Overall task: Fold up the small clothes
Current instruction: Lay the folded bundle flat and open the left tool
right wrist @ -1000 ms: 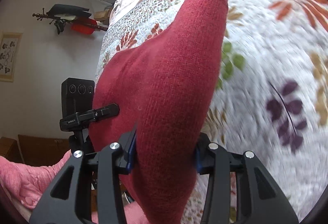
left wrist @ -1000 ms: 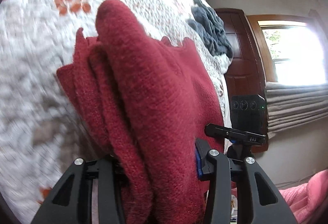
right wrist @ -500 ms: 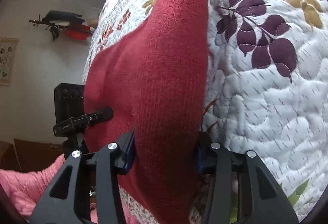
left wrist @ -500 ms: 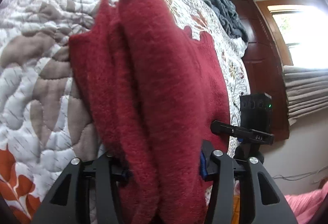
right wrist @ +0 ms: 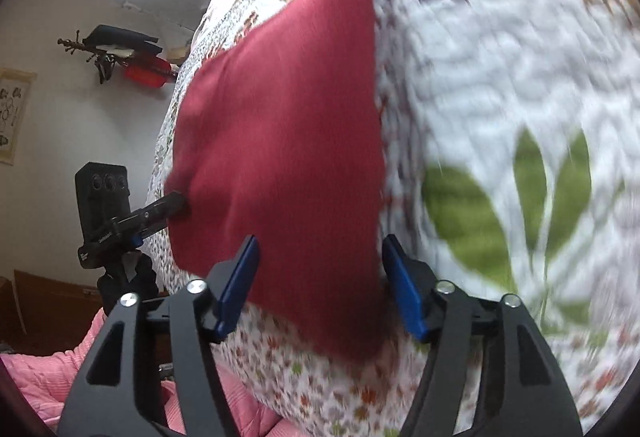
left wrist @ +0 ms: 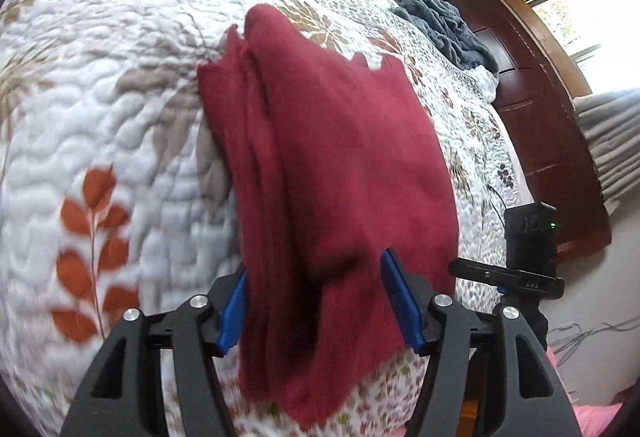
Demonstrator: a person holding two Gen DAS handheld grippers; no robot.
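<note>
The left gripper [left wrist: 320, 301] has its blue-padded fingers [left wrist: 232, 311] spread apart, one on each side of the near edge of the folded red sweater [left wrist: 328, 165]. The knit lies in the gap between the pads; whether the left pad presses the cloth I cannot tell, but the right pad stands clear of it, so the grip looks released. From there the sweater runs away toward 12 o'clock in several stacked layers, its scalloped hem showing at the far end, and it rests on the bed's floral quilt [left wrist: 120, 109]. Its near end hangs a little over the quilt's edge at 6 o'clock.

The right gripper [right wrist: 318, 281] likewise has its fingers [right wrist: 404, 293] parted, the red sweater [right wrist: 288, 141] lying flat between them, with the right pad just beside its straight right edge and the left pad over the cloth. A narrow cuffed end points off toward 12 o'clock. The quilt [right wrist: 500, 77] here is blurred.

Farther out in the left view, a grey-blue blanket [left wrist: 444, 25] is heaped on the bed at about 1 o'clock, a dark wooden door [left wrist: 532, 109] and a bright window [left wrist: 576, 9] beyond it. A pink cloth [right wrist: 36, 385] shows at 8 o'clock in the right view, and a hanging wall rack [right wrist: 120, 53] at 10 o'clock.
</note>
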